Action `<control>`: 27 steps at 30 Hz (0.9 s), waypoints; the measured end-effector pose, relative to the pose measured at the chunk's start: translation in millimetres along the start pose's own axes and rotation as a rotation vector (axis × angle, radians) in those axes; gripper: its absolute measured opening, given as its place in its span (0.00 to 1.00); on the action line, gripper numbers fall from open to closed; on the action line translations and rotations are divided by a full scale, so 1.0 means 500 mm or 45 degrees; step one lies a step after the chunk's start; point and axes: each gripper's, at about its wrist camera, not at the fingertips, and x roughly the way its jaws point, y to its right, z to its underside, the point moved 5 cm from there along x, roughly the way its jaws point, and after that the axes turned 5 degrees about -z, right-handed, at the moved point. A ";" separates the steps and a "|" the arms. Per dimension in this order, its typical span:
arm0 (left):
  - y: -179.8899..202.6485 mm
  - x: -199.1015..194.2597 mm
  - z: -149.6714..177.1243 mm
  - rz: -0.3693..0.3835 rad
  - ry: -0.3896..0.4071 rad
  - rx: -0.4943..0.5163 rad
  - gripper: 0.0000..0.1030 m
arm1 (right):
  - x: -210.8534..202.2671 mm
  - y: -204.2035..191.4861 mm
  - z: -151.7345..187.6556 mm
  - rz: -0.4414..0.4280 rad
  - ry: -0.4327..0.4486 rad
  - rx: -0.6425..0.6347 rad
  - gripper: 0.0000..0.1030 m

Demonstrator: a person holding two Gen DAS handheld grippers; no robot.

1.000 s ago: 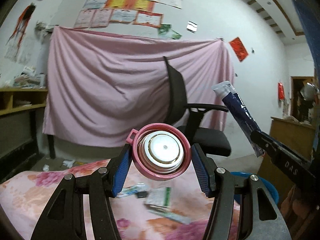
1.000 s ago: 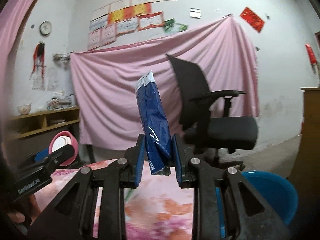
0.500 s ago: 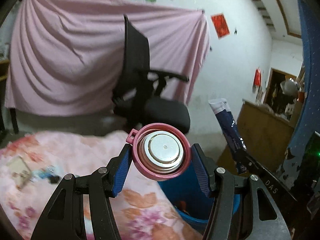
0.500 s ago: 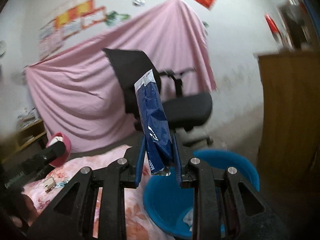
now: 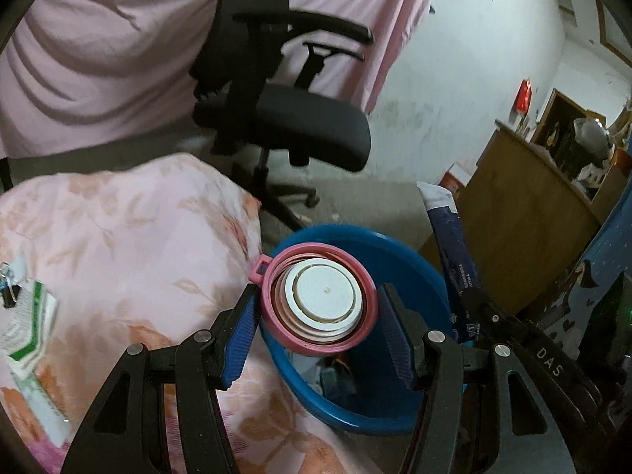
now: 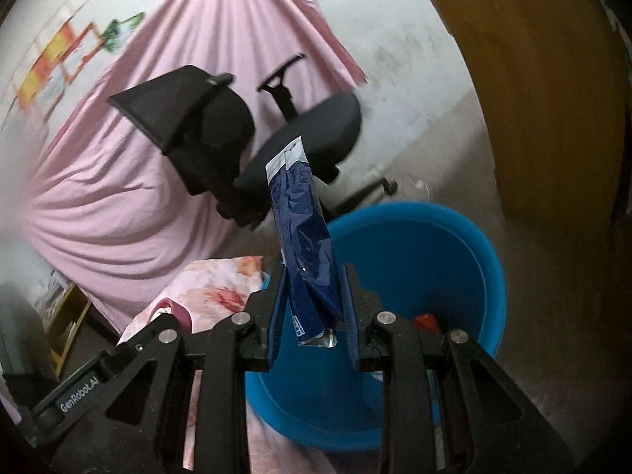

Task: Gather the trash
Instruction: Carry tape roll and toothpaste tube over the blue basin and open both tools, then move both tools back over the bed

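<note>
The step in hand is judged to be the drop into the blue tub (image 6: pixel 454 245). A pink lid (image 5: pixel 318 300), round with a white inner disc, is clamped by its rim between the blue pads of the left gripper (image 5: pixel 318 333), whose jaws stand about half open around it. A dark blue wrapper (image 6: pixel 306 245) is pinched near its lower end by the right gripper (image 6: pixel 312 312), the jaws set narrow and the wrapper standing up out of them. Both pieces are held above the tub, the lid over its near rim beside the bed, the wrapper over the near side of its mouth.

To do it well, each piece would best be carried further over the middle of the tub before the jaws are opened, since the lid hangs close to the rim and could roll off onto the floor. The wrapper is light and crumpled, so it may cling to a pad; a wide release and a tilt downward would help. Some trash is already seen at the bottom of the tub.

The tub stands on a grey floor against a bed with a pink floral cover (image 5: pixel 130 237), on which paper scraps (image 5: pixel 27 324) are left. Behind are seen a black office chair (image 5: pixel 288 118), a pink sheet (image 5: pixel 98 51) hung on a white wall, and a wooden cabinet (image 5: pixel 525 217).
</note>
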 end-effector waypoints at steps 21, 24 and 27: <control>-0.046 -0.042 0.003 -0.048 0.038 -0.066 0.56 | 0.005 -0.016 -0.008 0.016 -0.046 -0.063 0.64; -0.060 -0.078 -0.004 -0.075 0.105 -0.059 0.60 | -0.015 -0.051 -0.018 0.003 0.011 -0.143 0.70; -0.078 -0.119 -0.012 -0.101 0.185 -0.062 0.67 | -0.031 -0.086 -0.024 -0.018 0.063 -0.202 0.74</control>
